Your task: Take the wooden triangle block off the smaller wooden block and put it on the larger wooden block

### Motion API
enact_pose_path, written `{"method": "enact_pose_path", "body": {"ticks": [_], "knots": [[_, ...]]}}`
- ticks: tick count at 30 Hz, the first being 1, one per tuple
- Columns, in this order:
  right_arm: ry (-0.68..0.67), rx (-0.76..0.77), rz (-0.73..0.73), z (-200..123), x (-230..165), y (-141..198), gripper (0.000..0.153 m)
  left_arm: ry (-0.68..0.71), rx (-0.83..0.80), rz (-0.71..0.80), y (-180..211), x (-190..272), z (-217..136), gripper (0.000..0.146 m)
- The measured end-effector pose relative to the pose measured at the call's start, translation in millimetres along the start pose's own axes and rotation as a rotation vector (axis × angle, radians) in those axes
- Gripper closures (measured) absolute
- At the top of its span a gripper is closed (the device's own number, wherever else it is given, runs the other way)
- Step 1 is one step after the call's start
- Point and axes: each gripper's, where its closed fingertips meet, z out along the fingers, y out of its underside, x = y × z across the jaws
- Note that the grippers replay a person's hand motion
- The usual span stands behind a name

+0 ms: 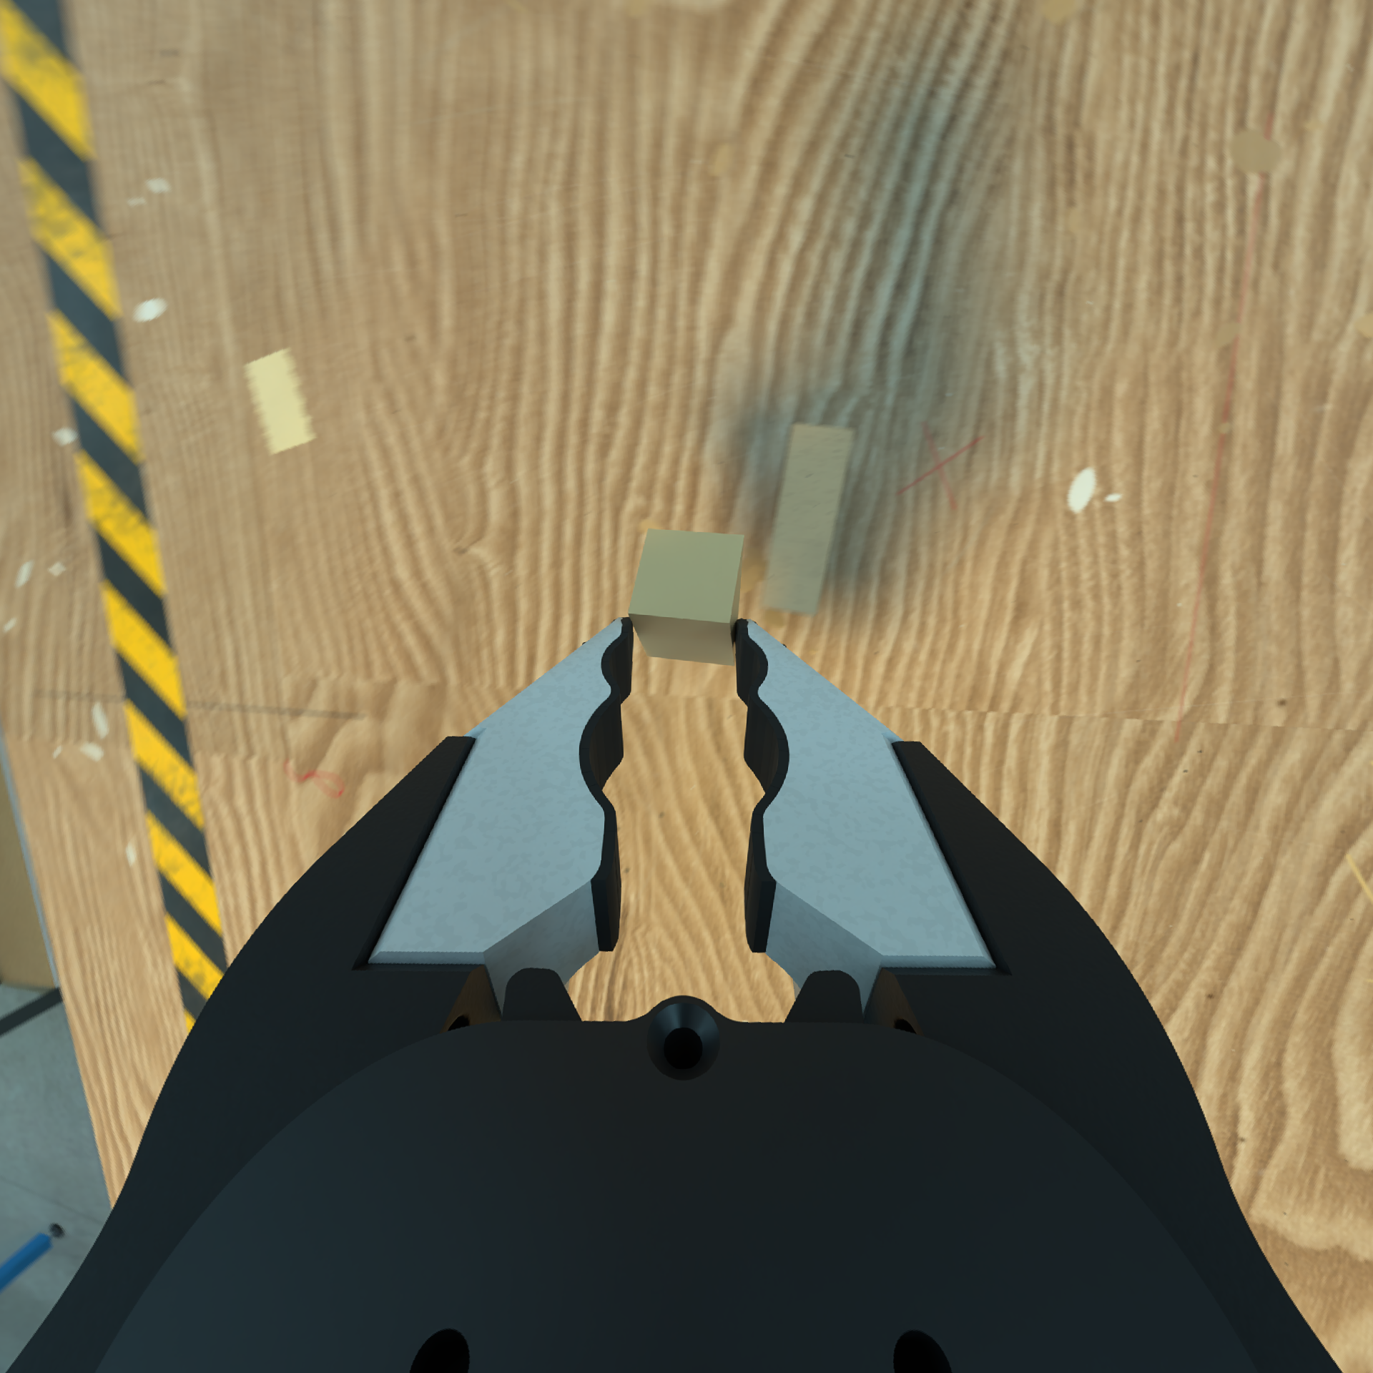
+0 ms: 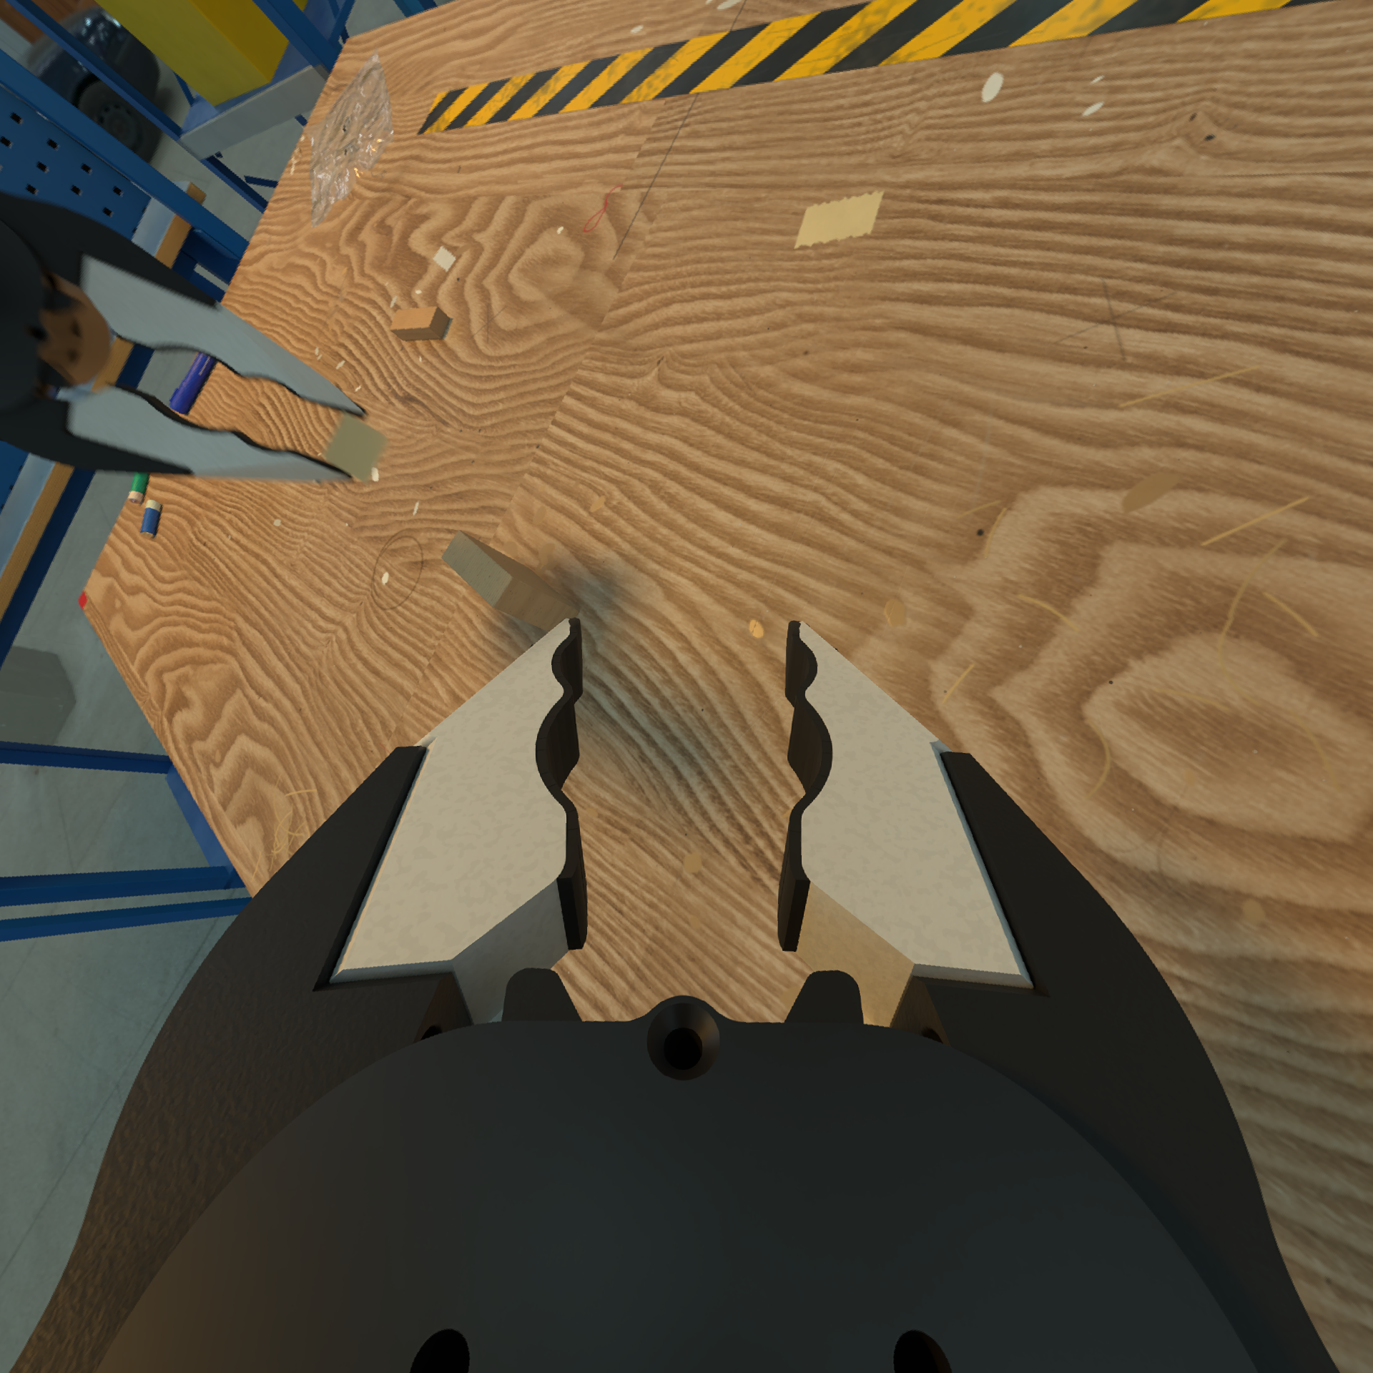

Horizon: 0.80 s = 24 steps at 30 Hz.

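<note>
My left gripper (image 1: 683, 631) is shut on the pale wooden triangle block (image 1: 685, 591), pinched between the fingertips and held above the table. It also shows in the right wrist view, where the left gripper (image 2: 354, 444) holds the block (image 2: 356, 448) in the air at the upper left. The larger, long wooden block (image 1: 806, 520) lies on the table just beyond and right of the held block; it also shows in the right wrist view (image 2: 501, 578). The smaller wooden block (image 2: 420, 323) lies farther off. My right gripper (image 2: 683, 631) is open and empty, just right of the long block.
A yellow-and-black hazard stripe (image 1: 111, 483) runs along the wooden table's (image 2: 966, 446) edge. Pale tape patches (image 2: 839, 219) and a scrap of clear plastic (image 2: 349, 134) lie on the table. Blue shelving (image 2: 89, 171) stands past the table edge. Small coloured cylinders (image 2: 151, 518) lie near that edge.
</note>
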Motion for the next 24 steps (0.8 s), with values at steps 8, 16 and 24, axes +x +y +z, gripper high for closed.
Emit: {"method": "enact_pose_path", "body": {"ticks": [8, 16, 24], "knots": [[-0.028, 0.008, -0.015, -1.8, -4.3, -0.5, 0.098, 0.094, -0.118, 0.066, -16.2, 33.0, 45.4, 0.119], [-0.042, 0.012, -0.024, -2.2, -5.4, -2.6, 0.098, 0.114, -0.158, 0.090, -10.6, 39.5, 56.7, 0.119], [-0.040, 0.002, -0.021, -2.2, -4.1, 0.4, 0.098, 0.130, -0.173, 0.088, -6.7, 39.1, 61.1, 0.119]]}}
